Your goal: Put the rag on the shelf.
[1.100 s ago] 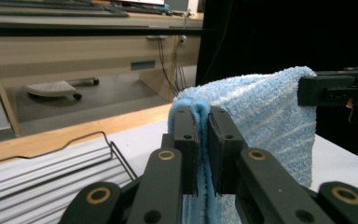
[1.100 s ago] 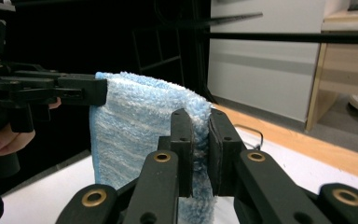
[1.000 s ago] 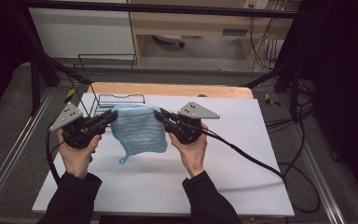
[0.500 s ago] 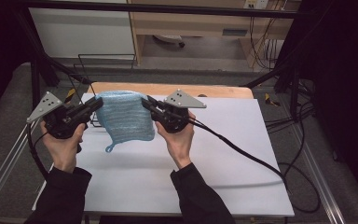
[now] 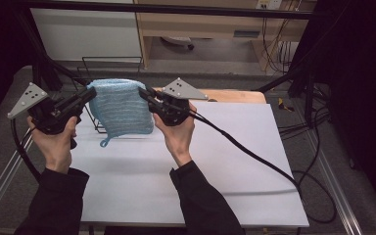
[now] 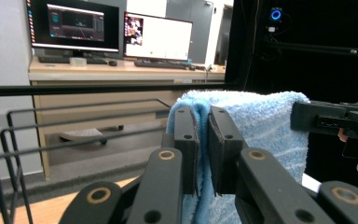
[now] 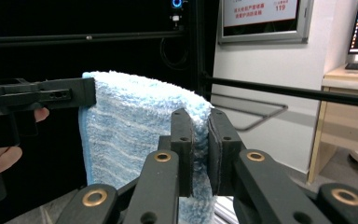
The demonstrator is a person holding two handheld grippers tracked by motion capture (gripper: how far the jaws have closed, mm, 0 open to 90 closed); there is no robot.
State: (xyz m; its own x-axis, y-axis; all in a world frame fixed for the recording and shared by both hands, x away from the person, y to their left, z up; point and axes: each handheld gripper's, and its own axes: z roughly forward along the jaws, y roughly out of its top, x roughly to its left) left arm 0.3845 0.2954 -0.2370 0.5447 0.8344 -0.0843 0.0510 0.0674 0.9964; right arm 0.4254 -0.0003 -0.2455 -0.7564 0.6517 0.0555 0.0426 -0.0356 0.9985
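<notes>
High view: blue towel [image 5: 121,110], terry with paler stripes and a small loop at its lower corner, hangs in the air above the far-left part of the white table [image 5: 225,161], in front of a black wire rack [image 5: 108,63]. Left gripper [image 5: 89,94] clamps its top left corner, right gripper [image 5: 144,92] clamps the top right corner; cloth stretched between them, lower edge hanging free.

The blue towel [image 5: 121,108] hangs lifted above the white surface [image 5: 235,161], in front of the black wire rack [image 5: 108,63]. The left tool [image 5: 89,94] grips the towel's upper left corner; the right tool [image 5: 143,92] grips its upper right corner. A small loop dangles at the towel's lower left.
</notes>
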